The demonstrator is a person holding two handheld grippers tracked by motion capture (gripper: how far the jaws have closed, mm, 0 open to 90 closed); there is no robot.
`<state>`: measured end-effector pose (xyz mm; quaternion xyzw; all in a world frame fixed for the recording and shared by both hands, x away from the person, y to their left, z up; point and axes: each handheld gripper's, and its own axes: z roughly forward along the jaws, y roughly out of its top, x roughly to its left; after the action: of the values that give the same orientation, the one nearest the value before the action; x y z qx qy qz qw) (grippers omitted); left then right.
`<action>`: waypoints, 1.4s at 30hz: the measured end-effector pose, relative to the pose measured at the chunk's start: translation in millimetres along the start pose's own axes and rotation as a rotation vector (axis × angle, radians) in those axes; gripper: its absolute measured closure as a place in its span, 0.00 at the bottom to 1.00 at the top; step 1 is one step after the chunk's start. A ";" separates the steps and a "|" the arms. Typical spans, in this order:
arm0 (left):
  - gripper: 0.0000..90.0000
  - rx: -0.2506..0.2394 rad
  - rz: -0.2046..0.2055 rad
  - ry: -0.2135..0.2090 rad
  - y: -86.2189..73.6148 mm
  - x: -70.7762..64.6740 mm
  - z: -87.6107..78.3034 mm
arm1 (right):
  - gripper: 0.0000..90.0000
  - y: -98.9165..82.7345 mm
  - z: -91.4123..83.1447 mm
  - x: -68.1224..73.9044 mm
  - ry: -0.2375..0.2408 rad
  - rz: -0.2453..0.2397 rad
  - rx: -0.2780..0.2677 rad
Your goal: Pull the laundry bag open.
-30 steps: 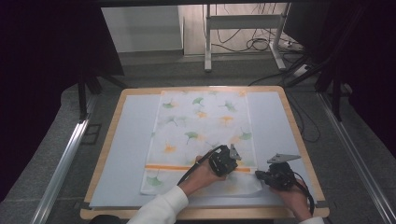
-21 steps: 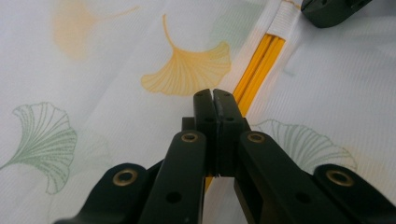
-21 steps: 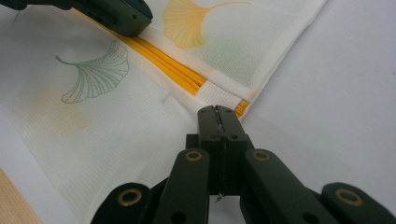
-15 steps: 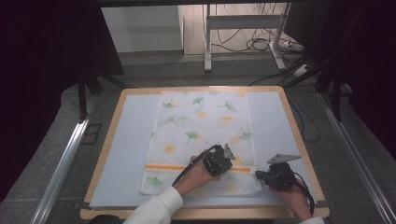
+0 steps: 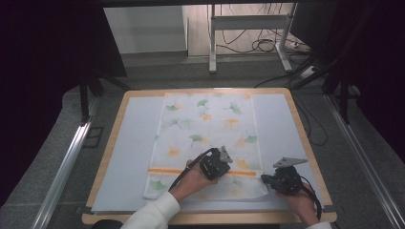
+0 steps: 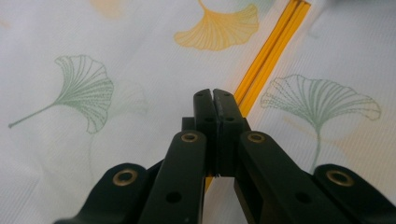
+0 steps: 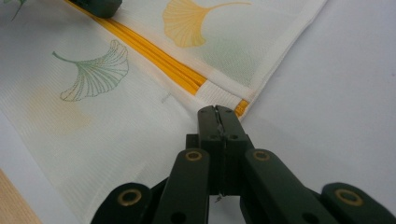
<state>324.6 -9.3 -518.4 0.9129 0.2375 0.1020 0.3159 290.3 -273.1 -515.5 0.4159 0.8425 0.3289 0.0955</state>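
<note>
We judge that we are partway through folding or smoothing the white rectangular cloth printed with green and orange ginkgo leaves [image 5: 210, 138], which lies lengthwise down the middle of the pale blue mat [image 5: 129, 157] on the wood-edged surface [image 5: 107, 152]. Its far part lies flat and open, while the near end by the orange stripe [image 5: 167, 171] looks doubled over, for in the right gripper view a hemmed corner [image 7: 233, 100] sits on top of another layer of the same cloth. So one short fold at the near end seems made, and the long remainder of the cloth is left to fold, as far as we can judge. Our left claw [image 5: 216, 164] rests on the cloth beside the stripe, its jaws pressed together with nothing between them; in the left gripper view the tips [image 6: 214, 100] lie against the fabric next to the stripe [image 6: 266, 60]. Our right claw [image 5: 267, 180] sits at the near right corner of the cloth, jaws likewise closed, tips [image 7: 217, 114] at the hemmed corner; a loose thread hangs near them, but we cannot tell whether any cloth is nipped. The near edge under our hands is partly covered, so the exact line of the fold is hard to make out.
</note>
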 end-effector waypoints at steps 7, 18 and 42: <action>1.00 0.004 0.001 0.008 -4.8 1.5 -3.8 | 0.99 -0.1 -0.1 0.2 -0.003 -0.002 0.000; 1.00 0.008 -0.003 0.023 -13.1 4.7 -9.7 | 0.99 -0.1 -0.1 0.2 -0.003 -0.002 0.000; 1.00 0.007 -0.039 0.027 -31.4 13.5 -22.0 | 0.99 -0.1 -0.2 1.3 -0.007 -0.007 0.002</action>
<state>317.3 30.6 -520.4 0.9078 0.2596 0.1071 0.3115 289.3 -272.3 -515.2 0.4142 0.8438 0.3264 0.0993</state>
